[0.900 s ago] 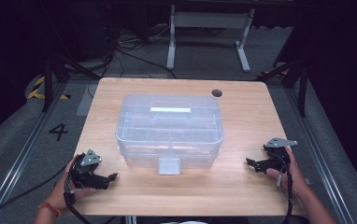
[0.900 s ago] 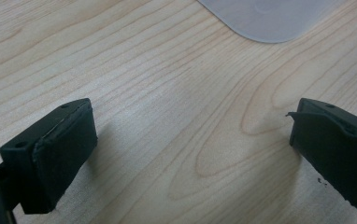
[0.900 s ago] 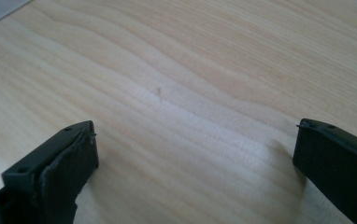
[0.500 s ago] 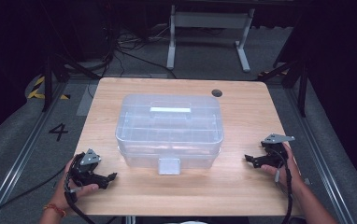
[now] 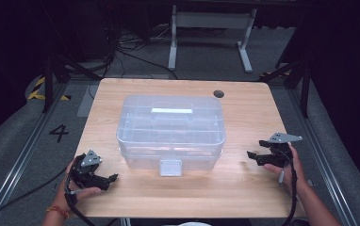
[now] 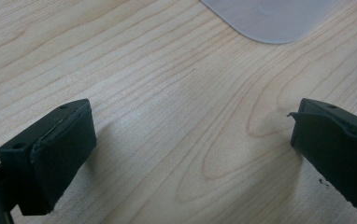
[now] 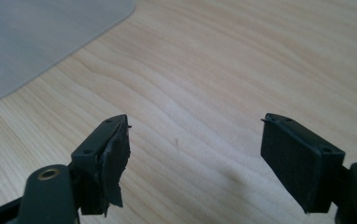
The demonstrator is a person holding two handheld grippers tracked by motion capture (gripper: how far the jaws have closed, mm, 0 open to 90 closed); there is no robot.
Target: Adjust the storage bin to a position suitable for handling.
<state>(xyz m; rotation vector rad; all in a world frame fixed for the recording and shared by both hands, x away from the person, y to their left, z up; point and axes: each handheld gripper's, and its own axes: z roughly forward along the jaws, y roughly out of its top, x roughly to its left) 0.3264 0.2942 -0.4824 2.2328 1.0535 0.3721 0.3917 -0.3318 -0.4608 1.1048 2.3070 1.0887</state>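
Clear lidded box (image 5: 171, 129), seemingly empty, latch facing forward.

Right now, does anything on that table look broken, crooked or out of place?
One thing: in the right gripper view, the pad on one jaw looks torn and ragged at its edge. The clear plastic box sits square on the table, lid closed.

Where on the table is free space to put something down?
Bare wood lies between the clear box and each side edge of the table, and along the near edge between the left tongs and right tongs. The centre is crowded.
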